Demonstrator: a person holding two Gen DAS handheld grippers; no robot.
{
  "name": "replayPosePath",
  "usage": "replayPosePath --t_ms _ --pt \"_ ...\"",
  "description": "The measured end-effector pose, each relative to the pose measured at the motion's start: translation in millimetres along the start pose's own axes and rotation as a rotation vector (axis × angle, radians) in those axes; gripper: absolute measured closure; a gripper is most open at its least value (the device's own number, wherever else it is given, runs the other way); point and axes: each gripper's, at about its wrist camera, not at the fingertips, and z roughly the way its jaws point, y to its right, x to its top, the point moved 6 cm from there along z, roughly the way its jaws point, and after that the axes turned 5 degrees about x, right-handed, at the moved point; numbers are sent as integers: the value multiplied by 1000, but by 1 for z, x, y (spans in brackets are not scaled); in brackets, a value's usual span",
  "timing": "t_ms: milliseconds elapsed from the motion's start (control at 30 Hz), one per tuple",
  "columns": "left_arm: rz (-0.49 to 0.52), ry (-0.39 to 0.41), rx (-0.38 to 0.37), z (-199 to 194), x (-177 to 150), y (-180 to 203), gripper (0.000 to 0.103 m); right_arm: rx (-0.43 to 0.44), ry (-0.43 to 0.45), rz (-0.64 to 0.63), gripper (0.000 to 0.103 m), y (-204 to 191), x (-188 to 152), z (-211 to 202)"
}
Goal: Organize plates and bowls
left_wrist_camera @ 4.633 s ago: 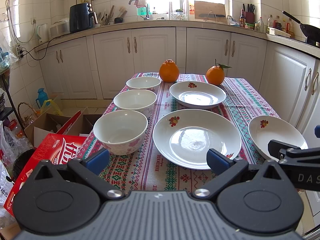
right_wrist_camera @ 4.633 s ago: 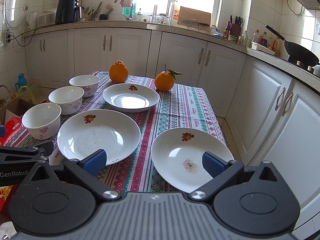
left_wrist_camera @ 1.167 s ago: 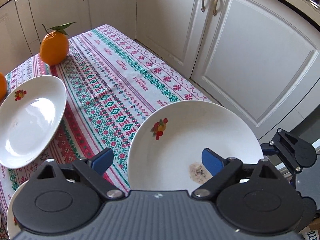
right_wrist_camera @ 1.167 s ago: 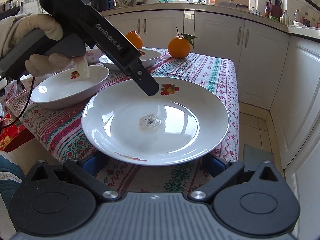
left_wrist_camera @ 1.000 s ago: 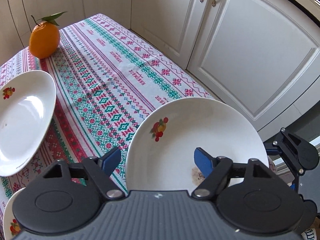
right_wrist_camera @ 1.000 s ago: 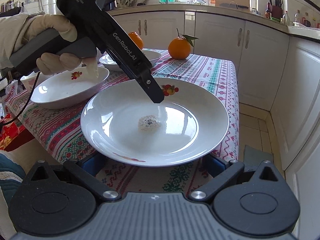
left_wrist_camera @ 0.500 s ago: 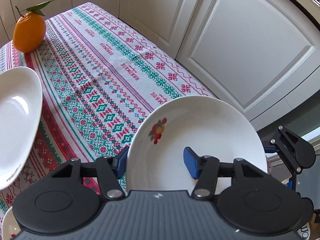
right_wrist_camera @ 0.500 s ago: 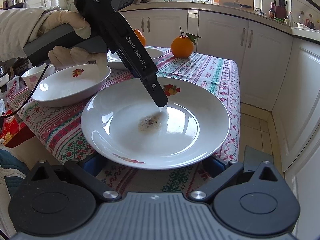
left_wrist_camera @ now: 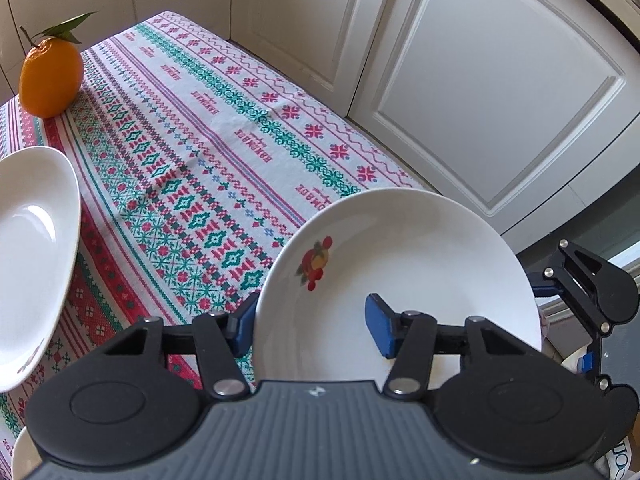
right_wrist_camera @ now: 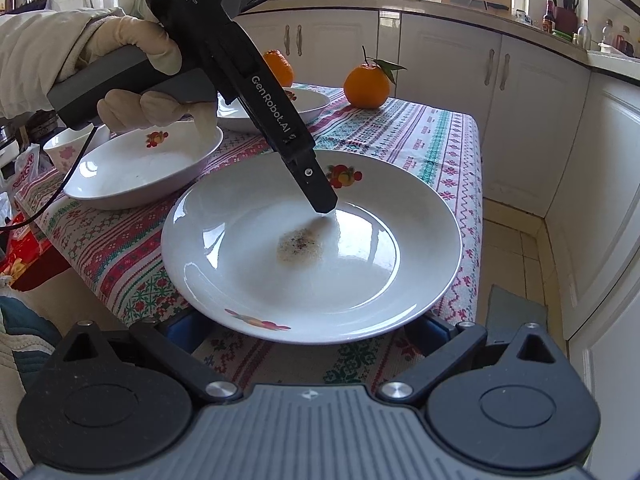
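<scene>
White plate (right_wrist_camera: 312,276) with a fruit decal, a brownish speckled smear at its centre, sits at the near corner of the patterned tablecloth (left_wrist_camera: 192,152). Plate rim overhangs the table edge slightly toward the right gripper (right_wrist_camera: 308,332).

Left gripper (left_wrist_camera: 312,322): jaws drawn in tight on the plate's rim. One blue pad lies inside the plate on its upper face, the other sits outside and under the rim at the left. From the right wrist view the inner finger slants down steeply, its tip touching the plate's well just beside the smear. A gloved hand (right_wrist_camera: 136,76) holds the grip.

Right gripper: jaws spread wide, one blue pad each side of the plate's near rim, both low and partly hidden beneath it. Contact with the plate cannot be told; nothing seems pinched.

Left of the left jaws: a second white plate (right_wrist_camera: 144,164), near but apart from the held one. Beyond it a third plate (right_wrist_camera: 308,102), partly hidden behind the left gripper's body. Small floral bowl (right_wrist_camera: 68,152) at far left.

Ahead of the jaws, at the cloth's far end: leafy orange (right_wrist_camera: 367,86), another orange (right_wrist_camera: 280,67) behind the gripper body. White cabinet doors (left_wrist_camera: 492,92) to the right.
</scene>
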Motion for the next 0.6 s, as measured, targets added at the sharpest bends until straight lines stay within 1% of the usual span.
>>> replayPosePath --t_ms 267,600 --pt "-23 22 -4 -10 0 -5 49 11 -3 -30 0 -1 8 -5" --pt "-52 67 19 -18 22 -22 49 21 -7 -89 0 14 31 7"
